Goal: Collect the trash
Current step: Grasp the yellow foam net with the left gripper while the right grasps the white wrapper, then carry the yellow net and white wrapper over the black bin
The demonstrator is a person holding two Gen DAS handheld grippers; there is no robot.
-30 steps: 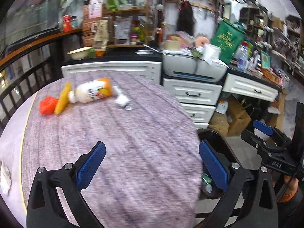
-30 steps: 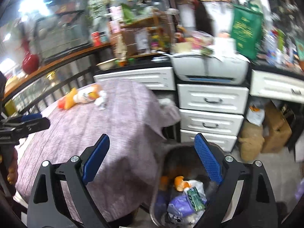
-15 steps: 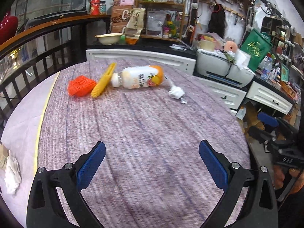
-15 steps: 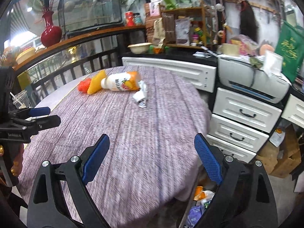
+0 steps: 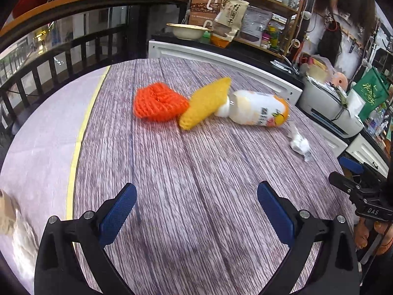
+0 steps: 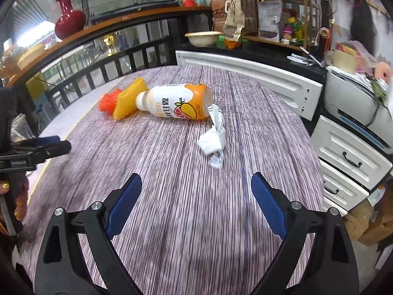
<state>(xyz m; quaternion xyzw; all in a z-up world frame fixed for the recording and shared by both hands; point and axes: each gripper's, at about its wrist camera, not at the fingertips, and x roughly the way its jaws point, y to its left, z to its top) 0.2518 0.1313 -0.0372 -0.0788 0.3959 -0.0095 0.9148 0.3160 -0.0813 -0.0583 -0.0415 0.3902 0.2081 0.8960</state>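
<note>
On the round table with the grey-purple wood-grain cloth lie four loose things: one orange knitted pad, one yellow knitted pad, one white plastic bottle with an orange fruit label, and one crumpled white paper wrapper. A fifth, blurred pale scrap sits at the table edge, at 9 o'clock in the left wrist view; what it is, I cannot tell.

The bottle lies on its side. Its neck touches the yellow pad, and the yellow pad touches the orange pad, so the three make one row. The wrapper lies just beside the bottom end of the bottle.

The left gripper hangs above the cloth with its two blue pads wide apart and nothing between them. From it, the orange pad is at 11 o'clock, the yellow pad at 12 o'clock, the bottle at 1 o'clock, and the wrapper at 2 o'clock, all well apart from the fingertips.

The right gripper is also spread wide and holds nothing. In its view the wrapper is nearest, at 12 o'clock just ahead of the pads, the bottle is behind it toward 11 o'clock, and the two knitted pads are farther at 10 o'clock.
</note>
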